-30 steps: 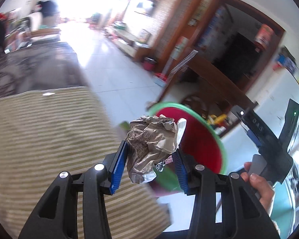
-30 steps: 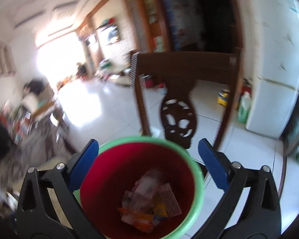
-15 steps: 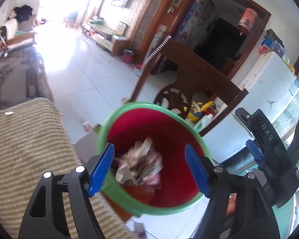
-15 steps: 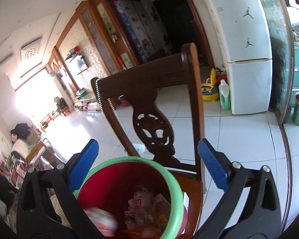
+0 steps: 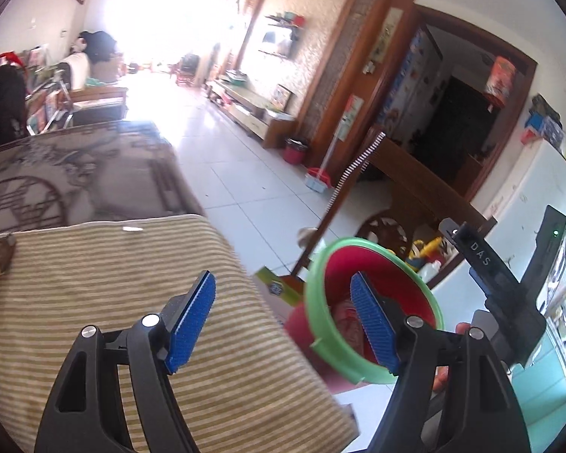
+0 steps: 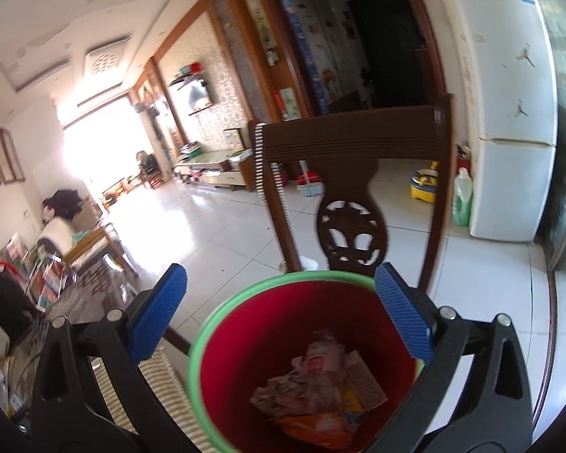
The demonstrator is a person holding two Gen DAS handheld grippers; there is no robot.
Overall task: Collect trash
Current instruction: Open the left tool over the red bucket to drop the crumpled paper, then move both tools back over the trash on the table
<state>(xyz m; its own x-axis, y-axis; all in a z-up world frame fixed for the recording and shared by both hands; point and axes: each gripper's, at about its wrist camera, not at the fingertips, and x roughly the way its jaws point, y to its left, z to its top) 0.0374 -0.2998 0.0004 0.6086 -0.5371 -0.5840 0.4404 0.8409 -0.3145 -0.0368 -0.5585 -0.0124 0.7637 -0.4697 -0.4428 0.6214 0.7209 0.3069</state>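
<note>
The left gripper point(image 5: 283, 311) hangs over the right edge of a striped cloth point(image 5: 94, 283), its blue pads well apart with nothing between them. To its right stands the bin point(image 5: 373, 372), red with a green rim, and crumpled trash shows inside it behind the right pad. A small wrapper point(image 5: 2, 255) lies on the cloth at the far left, and a green box point(image 5: 279, 288) sits between the cloth and the bin. At the right edge, the right gripper point(image 5: 509, 287) shows as a black body with fingers of a hand point(image 5: 462, 328) on it. In the right wrist view, that gripper's point(image 6: 279, 311) jaws stand wide, the right pad over the bin's point(image 6: 207, 324) rim, though whether it touches cannot be told. Inside lies the trash point(image 6: 320, 389): crumpled paper, a clear packet with a red label, and orange wrappers. Beyond the bin is a dark wooden chair point(image 6: 351, 143), with a white fridge point(image 6: 509, 113) at the far right.
</note>
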